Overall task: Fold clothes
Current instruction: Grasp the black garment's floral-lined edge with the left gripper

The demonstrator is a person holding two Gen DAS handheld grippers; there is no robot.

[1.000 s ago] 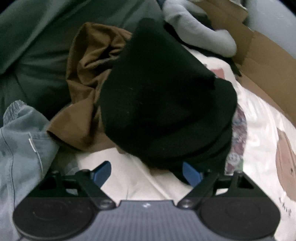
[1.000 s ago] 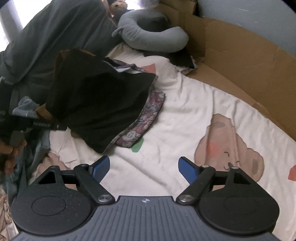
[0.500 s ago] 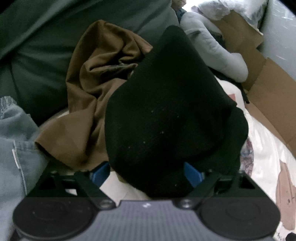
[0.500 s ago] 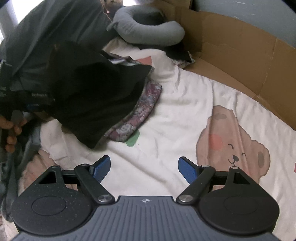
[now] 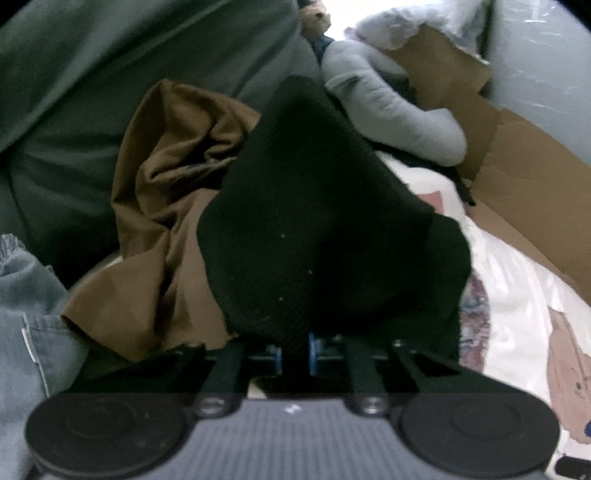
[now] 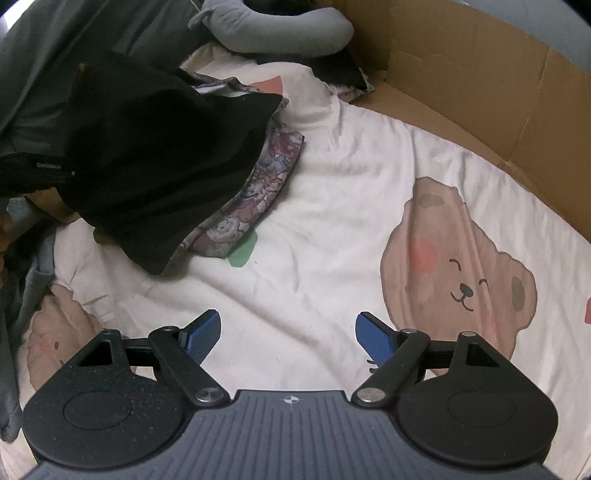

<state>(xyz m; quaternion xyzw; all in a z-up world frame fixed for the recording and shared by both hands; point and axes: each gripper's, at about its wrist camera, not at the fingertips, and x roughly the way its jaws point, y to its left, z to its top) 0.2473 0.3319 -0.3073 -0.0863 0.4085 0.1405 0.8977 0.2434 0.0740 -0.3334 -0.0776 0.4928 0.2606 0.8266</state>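
Black garment point(image 5: 325, 236) is pinched by the just-closed left hand-held gripper point(image 5: 294, 354); right hand-held gripper point(image 6: 288, 338), wide open and empty, is best closed on a far edge.

Domestic bedroom setting. A bed carries a white bear-print sheet point(image 6: 369, 206), a grey curved pillow point(image 6: 273, 29) and loose clothes point(image 5: 173, 206). Cardboard panels point(image 6: 480, 74) line its far edge.

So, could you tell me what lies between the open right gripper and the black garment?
Only bare bear-print sheet, seen in the right wrist view; the right gripper is apart from the black garment.
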